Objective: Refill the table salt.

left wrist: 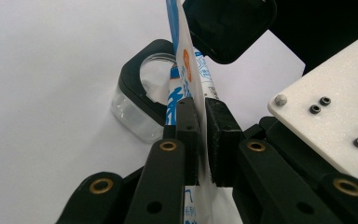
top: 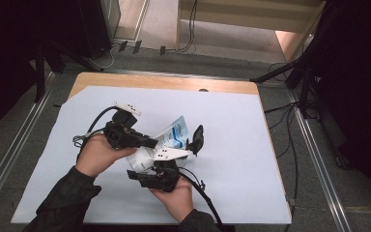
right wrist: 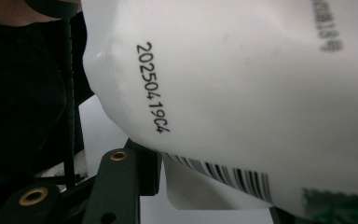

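A white and blue pouch [top: 175, 131] hangs tilted between the two grippers above the white sheet. My left gripper [top: 153, 142] comes in from the left and is shut on the pouch's [left wrist: 186, 70] thin edge, black pads [left wrist: 220, 135] pressed on both sides. My right gripper [top: 142, 169] sits just below the pouch's lower end. In the right gripper view the pouch's white back [right wrist: 242, 84], with a date code and barcode, lies over the jaws; one jaw [right wrist: 121, 186] stands at the left, far from the other side, with nothing pinched.
A small clear container [left wrist: 142, 100] with a black rim sits on the sheet just beyond the pouch, its black lid [top: 196, 140] flipped up. A white sheet [top: 251, 145] covers the wooden table [top: 164, 82]. Cables trail from both grippers.
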